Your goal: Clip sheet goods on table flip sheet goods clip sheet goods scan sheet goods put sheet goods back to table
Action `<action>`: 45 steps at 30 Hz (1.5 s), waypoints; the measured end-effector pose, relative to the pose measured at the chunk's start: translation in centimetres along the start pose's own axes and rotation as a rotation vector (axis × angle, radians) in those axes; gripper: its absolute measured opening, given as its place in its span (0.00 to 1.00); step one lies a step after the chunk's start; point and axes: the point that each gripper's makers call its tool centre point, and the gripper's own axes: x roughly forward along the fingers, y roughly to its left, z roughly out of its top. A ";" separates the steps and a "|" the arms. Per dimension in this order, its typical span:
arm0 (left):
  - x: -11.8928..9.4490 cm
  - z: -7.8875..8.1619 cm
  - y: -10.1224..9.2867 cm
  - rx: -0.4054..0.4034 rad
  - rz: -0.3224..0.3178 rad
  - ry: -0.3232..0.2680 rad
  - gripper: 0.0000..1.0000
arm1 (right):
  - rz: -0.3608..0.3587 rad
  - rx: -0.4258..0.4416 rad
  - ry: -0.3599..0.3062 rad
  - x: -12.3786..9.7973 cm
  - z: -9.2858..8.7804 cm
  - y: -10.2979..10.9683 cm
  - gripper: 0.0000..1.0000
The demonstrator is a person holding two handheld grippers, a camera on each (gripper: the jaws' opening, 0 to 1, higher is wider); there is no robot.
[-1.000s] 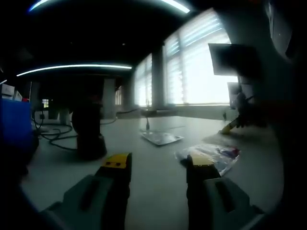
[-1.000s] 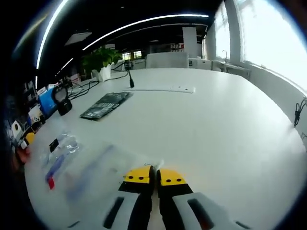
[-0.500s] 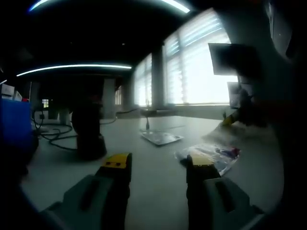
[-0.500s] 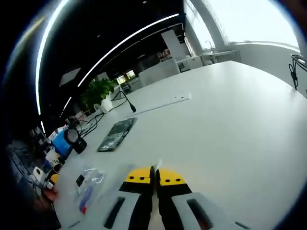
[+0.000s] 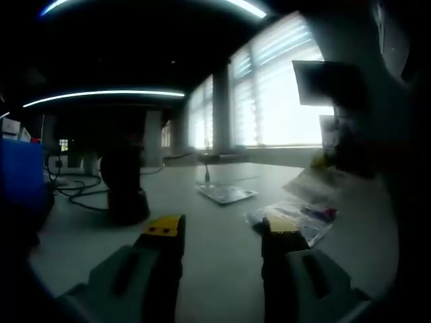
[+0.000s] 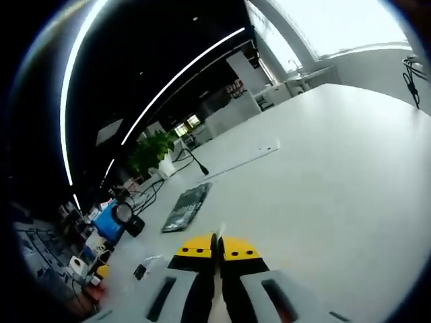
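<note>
Fingers of my right gripper (image 6: 217,247) pinch a thin clear sheet edge (image 6: 221,231) above the white tabletop (image 6: 323,175); my left gripper (image 5: 222,230) fingers stand spread beside a clear plastic packet (image 5: 303,219).

My left gripper (image 5: 222,232) looks like matt grey plastic with yellow tips, jaws apart; my right gripper (image 6: 217,247) has the same finish, its jaws pressed together on a thin translucent edge. At centre right of the left gripper view lies a clear, glossy plastic packet (image 5: 296,219), crinkled and catching light. The table (image 6: 316,182) reads as smooth, matt white. Left of centre, the dark scanner stand (image 5: 124,182) seems smooth plastic with a faint sheen.
</note>
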 end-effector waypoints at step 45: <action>-0.2 0.4 0.0 0.001 -0.004 -0.019 0.38 | 0.122 -0.144 -0.395 -1.3 9.0 11.4 0.00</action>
